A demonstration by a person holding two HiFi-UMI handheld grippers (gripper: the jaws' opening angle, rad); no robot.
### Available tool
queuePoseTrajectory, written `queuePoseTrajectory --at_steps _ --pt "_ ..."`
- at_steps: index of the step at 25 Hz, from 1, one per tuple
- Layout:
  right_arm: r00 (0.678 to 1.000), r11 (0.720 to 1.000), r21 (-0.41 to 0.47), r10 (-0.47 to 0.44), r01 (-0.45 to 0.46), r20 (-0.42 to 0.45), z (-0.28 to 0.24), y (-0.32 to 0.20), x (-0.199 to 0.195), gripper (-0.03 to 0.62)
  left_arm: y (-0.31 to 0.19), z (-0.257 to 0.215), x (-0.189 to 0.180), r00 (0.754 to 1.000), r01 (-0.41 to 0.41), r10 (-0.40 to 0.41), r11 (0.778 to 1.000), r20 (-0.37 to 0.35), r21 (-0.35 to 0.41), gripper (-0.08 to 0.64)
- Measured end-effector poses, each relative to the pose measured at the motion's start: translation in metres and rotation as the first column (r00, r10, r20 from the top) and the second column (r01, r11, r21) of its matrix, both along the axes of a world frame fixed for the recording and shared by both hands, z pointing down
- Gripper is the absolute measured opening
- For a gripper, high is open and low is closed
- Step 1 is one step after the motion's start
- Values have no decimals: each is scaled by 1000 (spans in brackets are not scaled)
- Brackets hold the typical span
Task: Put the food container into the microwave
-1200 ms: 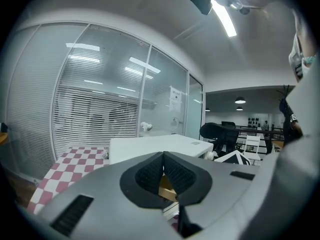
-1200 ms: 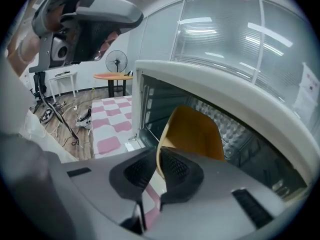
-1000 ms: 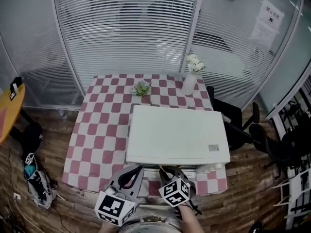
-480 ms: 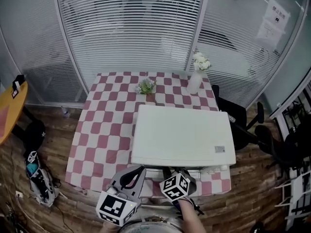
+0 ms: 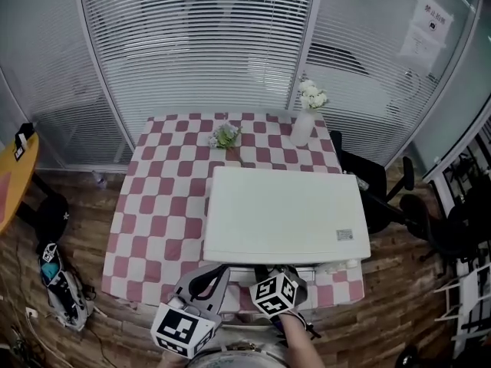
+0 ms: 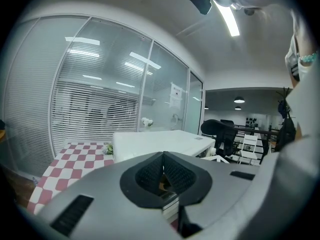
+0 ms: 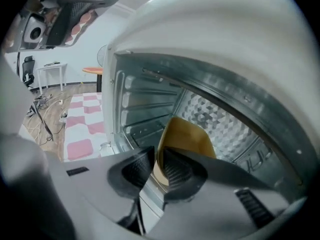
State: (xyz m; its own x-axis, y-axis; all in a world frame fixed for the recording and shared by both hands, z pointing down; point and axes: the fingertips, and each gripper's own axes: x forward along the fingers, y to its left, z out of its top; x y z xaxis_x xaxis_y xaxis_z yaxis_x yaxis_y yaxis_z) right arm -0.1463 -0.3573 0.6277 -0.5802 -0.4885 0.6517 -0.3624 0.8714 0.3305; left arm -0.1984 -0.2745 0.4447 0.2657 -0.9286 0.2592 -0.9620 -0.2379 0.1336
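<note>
Pinching the rim of the food container (image 7: pixel 189 134) with your right gripper (image 7: pixel 156 160) — a tan, smooth-walled tub, plain inside, seen in the mouth of the open microwave (image 7: pixel 145 99) before its patterned back wall — your left gripper (image 6: pixel 163 170) pressed together on nothing

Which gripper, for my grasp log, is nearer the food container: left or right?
Right. The right gripper is clamped on the rim of the food container at the open microwave; the left gripper is shut, empty, outside it.
</note>
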Motion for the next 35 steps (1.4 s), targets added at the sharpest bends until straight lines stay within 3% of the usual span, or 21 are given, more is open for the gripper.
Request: queuePoseTrajectory --at_steps 6,17,23,30,35 --pt "995 999 -20 40 -38 87 -15 4 4 67 -1 1 3 1000 -13 13 1000 -1 -1 12" --pt "985 992 -100 90 -76 146 -17 18 25 52 2 9 19 999 -45 44 999 -4 -17 12" --pt "959 985 -140 133 -100 249 -25 27 38 -3 4 12 33 997 -74 74 997 0 -28 12" --pt "920 971 -226 152 -71 361 -48 45 40 -6 3 17 48 994 -108 108 993 -5 -38 12" --pt "884 973 -230 131 -27 449 -84 55 34 -6 3 15 52 994 -113 113 993 -1 -34 12"
